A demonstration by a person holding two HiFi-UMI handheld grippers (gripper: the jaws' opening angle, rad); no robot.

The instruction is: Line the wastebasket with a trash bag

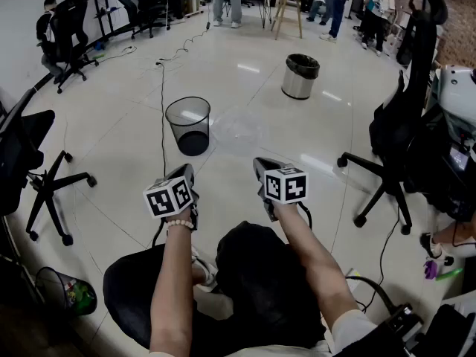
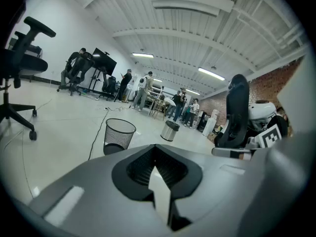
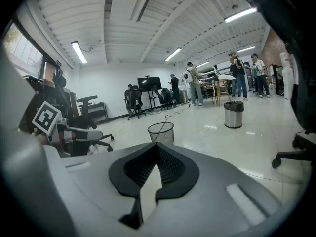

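Note:
An empty black mesh wastebasket [image 1: 187,125] stands on the glossy floor ahead of me; it also shows in the left gripper view [image 2: 118,135] and the right gripper view [image 3: 161,131]. Just right of it a clear, crumpled trash bag [image 1: 238,131] lies flat on the floor. My left gripper [image 1: 188,172] and right gripper [image 1: 261,165] hover side by side over my lap, well short of both. Each points a little downward toward the basket. In both gripper views the jaws are closed together with nothing between them: left gripper [image 2: 157,169], right gripper [image 3: 157,167].
A metal bin [image 1: 300,76] with a black liner stands farther back on the right. Office chairs stand at left [image 1: 37,177] and right [image 1: 398,136]. A black cable [image 1: 163,117] runs across the floor past the basket. A small bin with rubbish [image 1: 65,290] sits at lower left. People stand at the far tables.

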